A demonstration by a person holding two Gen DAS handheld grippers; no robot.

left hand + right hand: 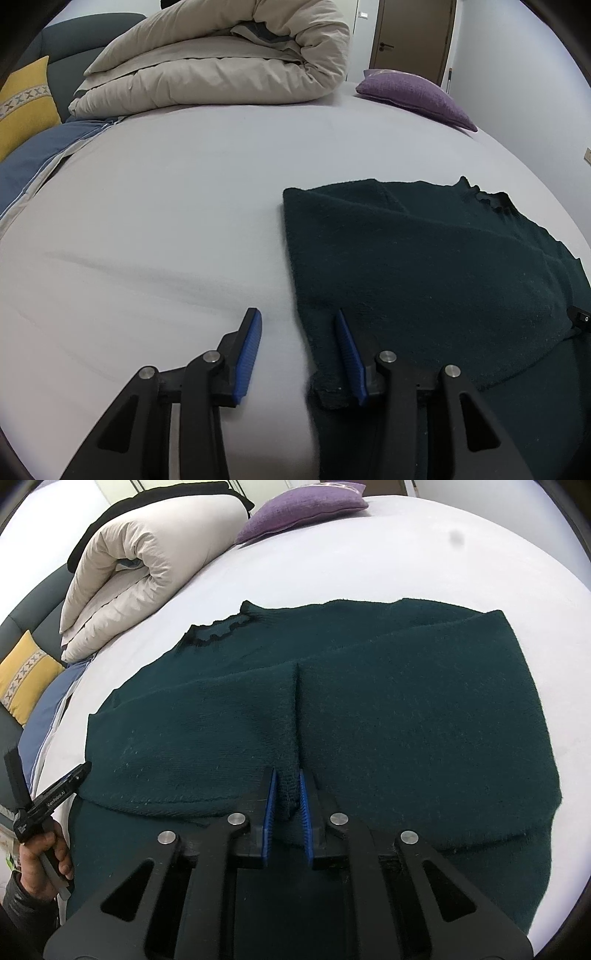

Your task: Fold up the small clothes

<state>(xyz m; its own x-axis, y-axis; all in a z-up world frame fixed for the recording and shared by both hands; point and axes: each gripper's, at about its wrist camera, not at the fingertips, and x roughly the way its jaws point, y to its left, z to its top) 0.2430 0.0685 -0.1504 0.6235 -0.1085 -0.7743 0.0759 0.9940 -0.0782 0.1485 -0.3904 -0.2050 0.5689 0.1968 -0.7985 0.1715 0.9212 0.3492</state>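
- Dark green sweater (369, 709) lies flat on the bed (166, 221), neckline toward the far edge, hem toward me.
- My right gripper (287, 797): jaws clenched on a pinch of knit at the hem's middle.
- My left gripper (297, 354): jaws released, straddling the sweater's left edge, nearer that corner.
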